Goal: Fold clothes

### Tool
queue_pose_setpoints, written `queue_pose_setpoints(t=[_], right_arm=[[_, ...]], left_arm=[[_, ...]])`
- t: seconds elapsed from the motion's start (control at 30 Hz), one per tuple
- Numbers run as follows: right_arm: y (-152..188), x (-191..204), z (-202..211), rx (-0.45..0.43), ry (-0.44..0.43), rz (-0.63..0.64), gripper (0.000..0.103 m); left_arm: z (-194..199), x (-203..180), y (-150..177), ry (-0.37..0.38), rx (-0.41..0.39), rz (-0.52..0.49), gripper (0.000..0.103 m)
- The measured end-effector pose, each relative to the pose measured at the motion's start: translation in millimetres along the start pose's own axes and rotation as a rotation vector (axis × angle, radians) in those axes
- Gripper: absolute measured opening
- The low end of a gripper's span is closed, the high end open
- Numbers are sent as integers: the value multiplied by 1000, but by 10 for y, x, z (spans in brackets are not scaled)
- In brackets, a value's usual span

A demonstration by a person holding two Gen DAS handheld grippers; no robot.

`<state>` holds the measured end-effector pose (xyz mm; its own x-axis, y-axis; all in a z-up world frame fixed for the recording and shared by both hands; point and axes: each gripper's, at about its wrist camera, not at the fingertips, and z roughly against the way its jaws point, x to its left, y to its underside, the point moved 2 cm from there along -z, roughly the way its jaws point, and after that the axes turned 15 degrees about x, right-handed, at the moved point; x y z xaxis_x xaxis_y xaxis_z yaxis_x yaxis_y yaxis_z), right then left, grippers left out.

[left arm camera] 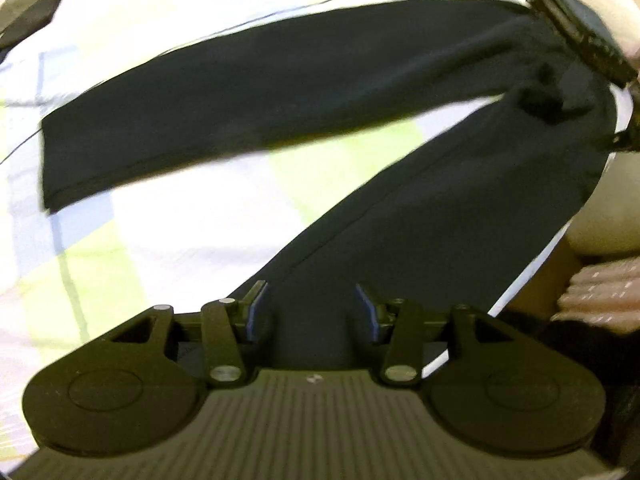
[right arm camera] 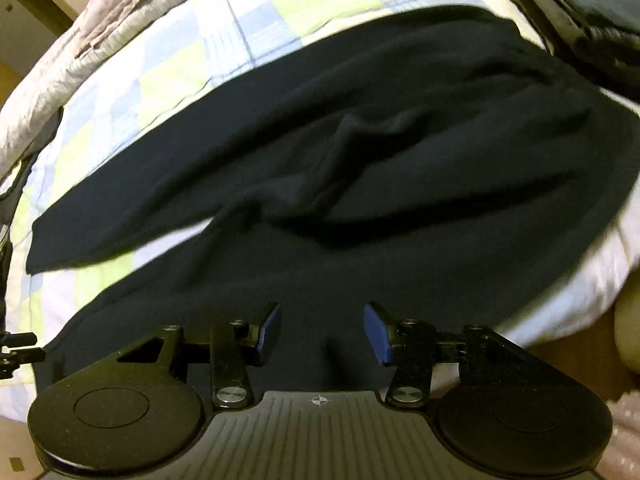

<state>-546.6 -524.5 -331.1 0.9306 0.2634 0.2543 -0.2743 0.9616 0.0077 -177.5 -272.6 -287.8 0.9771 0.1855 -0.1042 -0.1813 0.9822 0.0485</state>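
Observation:
A pair of dark trousers (left arm camera: 280,92) lies spread on a checked bedsheet (left arm camera: 132,240), its two legs splayed apart in a V. My left gripper (left arm camera: 312,308) is open above the near leg's hem end (left arm camera: 420,220), fabric between the pads but not pinched. In the right wrist view the trousers (right arm camera: 360,152) are rumpled near the crotch and waist. My right gripper (right arm camera: 322,330) is open over the near fabric. The other gripper (left arm camera: 576,32) shows at the left view's top right.
A folded dark garment pile (right arm camera: 588,12) sits at the far right of the bed. A grey quilt (right arm camera: 80,40) lies bunched along the far left edge. The bed's edge (right arm camera: 580,296) runs close at the right.

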Motion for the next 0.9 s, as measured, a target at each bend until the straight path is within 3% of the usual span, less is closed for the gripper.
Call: queue_pose_setpoints(t=[0.2,0.33,0.57,0.9], right_arm=[[192,38,33,42,1,-14,50],[210,47,123,33,1,20,50],[303,-89,333,-2,-14,93,50],[511,-557,916,-98,-22,151,50]], left_arm=[[-290,246,598,-42,88,63,44],[-433,321,947,-126,174,156,44],[25,71,1283,-154,54,287,45],[538,-969,1159,-187,-90,338,48]])
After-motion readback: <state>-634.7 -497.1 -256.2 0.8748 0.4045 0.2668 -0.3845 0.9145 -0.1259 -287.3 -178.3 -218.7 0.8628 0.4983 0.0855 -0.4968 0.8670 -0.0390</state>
